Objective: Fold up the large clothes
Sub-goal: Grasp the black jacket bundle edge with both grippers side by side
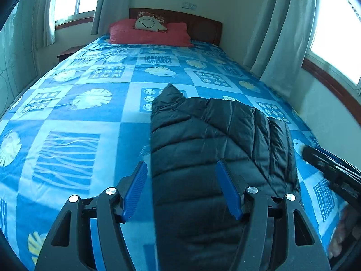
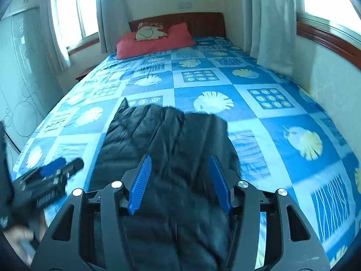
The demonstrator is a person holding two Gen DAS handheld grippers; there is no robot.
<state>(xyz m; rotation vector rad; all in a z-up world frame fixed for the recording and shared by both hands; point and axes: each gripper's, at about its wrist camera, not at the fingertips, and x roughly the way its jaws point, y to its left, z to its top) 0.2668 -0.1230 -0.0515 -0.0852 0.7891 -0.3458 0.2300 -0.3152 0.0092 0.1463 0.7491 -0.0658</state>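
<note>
Black quilted puffer jacket [image 1: 214,135] lying on the blue patterned bedspread [image 1: 79,113], filling lower centre of both wrist views, already doubled into a long narrow bundle with a pointed corner, possibly the hood, sticking up toward the frame's top. Red pillow [image 1: 149,33] and wooden headboard [image 1: 198,22] far up-frame, pale curtains [image 2: 270,22] at upper left and right.

Left gripper [image 1: 180,169]: jaws apart, blue ribbed pads clear of fabric, nothing held. Right gripper [image 2: 180,164]: jaws likewise spread, empty, poised over the jacket's near end; also visible blurred at the right edge of the left view.

Likely handling: light for its bulk, soft, springy with trapped air, so prone to puffing back open after a fold. Shell looks smooth, faintly glossy nylon, probably slippery against hard fingers; ribbed pads should help. Stitched channels form diagonal ridges, natural crease lines. Best hold probably at the near hem corners or along a stitched seam, pinching several layers together rather than a single skin of shell.
</note>
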